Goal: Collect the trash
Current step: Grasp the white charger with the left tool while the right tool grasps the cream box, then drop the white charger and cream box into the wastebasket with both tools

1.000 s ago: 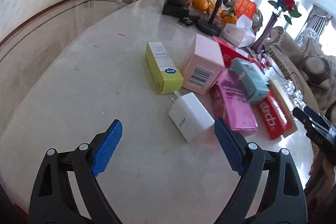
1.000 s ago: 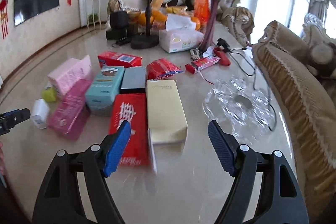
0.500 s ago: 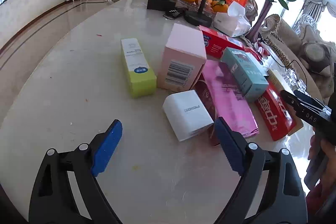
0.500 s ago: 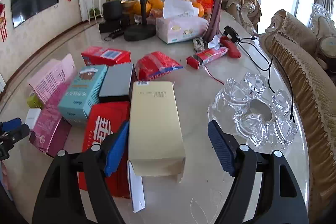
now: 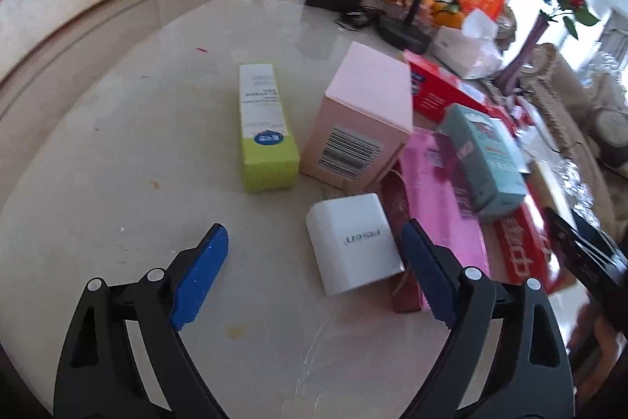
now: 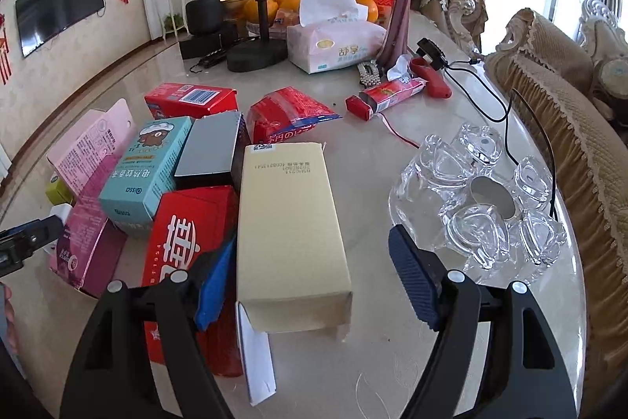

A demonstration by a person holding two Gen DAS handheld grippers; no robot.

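Empty boxes lie in a cluster on the marble table (image 5: pixel 117 152). My left gripper (image 5: pixel 314 269) is open; a small white box (image 5: pixel 353 242) lies between its fingers, close to the right one. Beyond it are a green-white box (image 5: pixel 265 128), a pink box (image 5: pixel 361 116), a magenta box (image 5: pixel 443 211) and a teal box (image 5: pixel 486 156). My right gripper (image 6: pixel 314 277) is open and straddles the near end of a long cream box (image 6: pixel 290 222), its flap open. Left of it lie a red box (image 6: pixel 184 242), a teal box (image 6: pixel 149 167) and a grey box (image 6: pixel 212 148).
A glass candle holder set (image 6: pixel 486 199) sits to the right of the cream box. Farther back are a tissue pack (image 6: pixel 333 42), a purple vase (image 6: pixel 400 10), a tripod base (image 6: pixel 255 53), a red wrapper (image 6: pixel 286 116) and cables (image 6: pixel 490 97). Sofas ring the table.
Both grippers have moved forward and down toward the table. The white box now sits between the left fingers, and the cream box's near end sits between the right fingers.
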